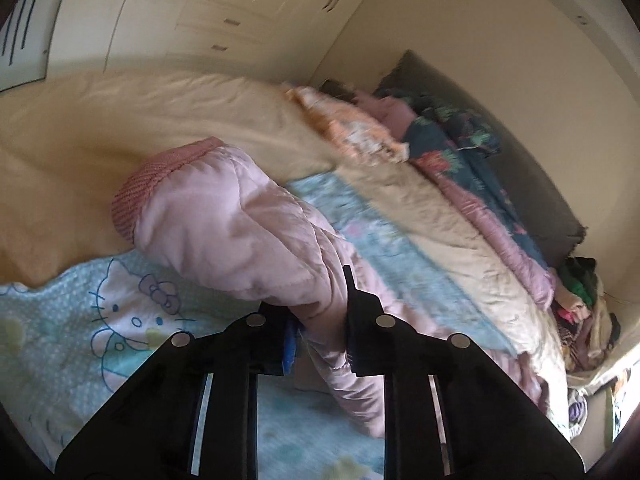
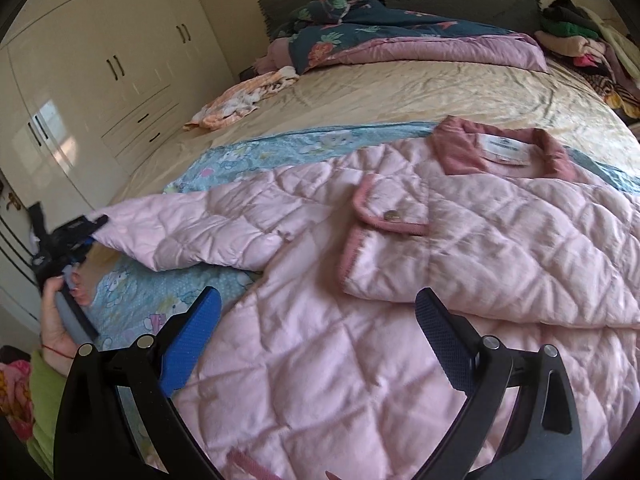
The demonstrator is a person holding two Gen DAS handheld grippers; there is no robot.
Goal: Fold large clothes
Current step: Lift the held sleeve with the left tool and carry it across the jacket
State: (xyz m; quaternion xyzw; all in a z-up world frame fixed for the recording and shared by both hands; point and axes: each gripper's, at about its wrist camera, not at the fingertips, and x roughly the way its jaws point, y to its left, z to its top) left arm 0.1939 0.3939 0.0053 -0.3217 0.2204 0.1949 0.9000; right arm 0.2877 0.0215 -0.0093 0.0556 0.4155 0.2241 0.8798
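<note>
The left tongs are closed tight on the sleeve of the pink jacket; the quilted cloth is pinched between the two fingers and the ribbed cuff hangs free beyond them, off the bed. In the right wrist view the left tongs are a dark, blurred shape at the sleeve's end, so the grip itself is hard to see there. The hand holding them shows at the left edge, with a green sleeve behind, cut off by the frame.

The right tongs stand wide open above the jacket's lower front and hold nothing; whether the tips touch the cloth I cannot tell. They point downward at the jacket.

The jacket lies spread on the bed, on a blue cartoon sheet, collar toward the headboard. The lower part of the jacket is cut off by the frame. A dark flowered quilt and a pile of clothes are at the far end.
</note>
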